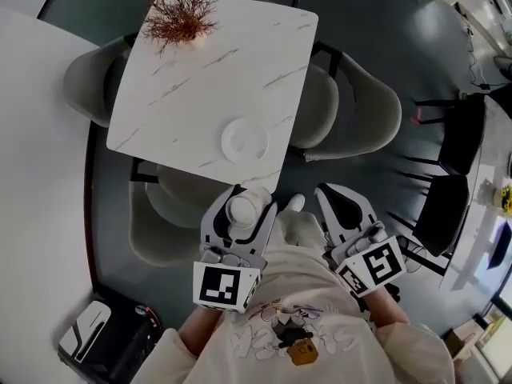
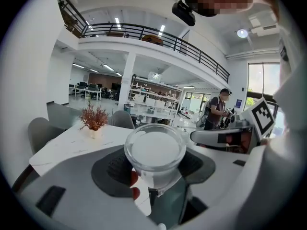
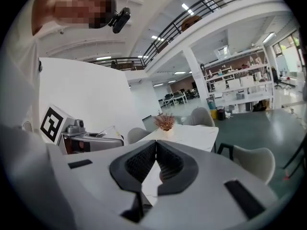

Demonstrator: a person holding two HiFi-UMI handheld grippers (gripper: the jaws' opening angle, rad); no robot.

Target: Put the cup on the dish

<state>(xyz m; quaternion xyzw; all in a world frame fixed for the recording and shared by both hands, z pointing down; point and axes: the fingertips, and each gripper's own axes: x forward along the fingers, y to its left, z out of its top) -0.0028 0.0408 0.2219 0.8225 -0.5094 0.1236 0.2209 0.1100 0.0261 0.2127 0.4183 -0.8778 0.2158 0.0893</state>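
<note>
In the head view, the left tongs (image 1: 238,214) sit at lower centre, clenched around a pale, round, translucent cup (image 1: 243,208). The cup is held upright off the near edge of the white marbled desk (image 1: 184,94). The small round white dish (image 1: 244,141) lies just above it in the frame, near that edge, and is bare. A dried reddish plant (image 1: 180,18) stands well apart at the upper left. The right tongs (image 1: 334,195) hang at lower right, off the desk.

In the left gripper view, the dark pads (image 2: 116,169) press both sides of the cup (image 2: 154,150), low on its wall. The rim faces the camera and nothing shows inside, so it looks empty. To do this step well, keep the cup level, carry it over the dish's middle, lower it straight down, and release only once the base sits flat.

In the right gripper view, the right tongs (image 3: 155,147) are clenched tip to tip on nothing. They are best kept clear of the dish.
</note>
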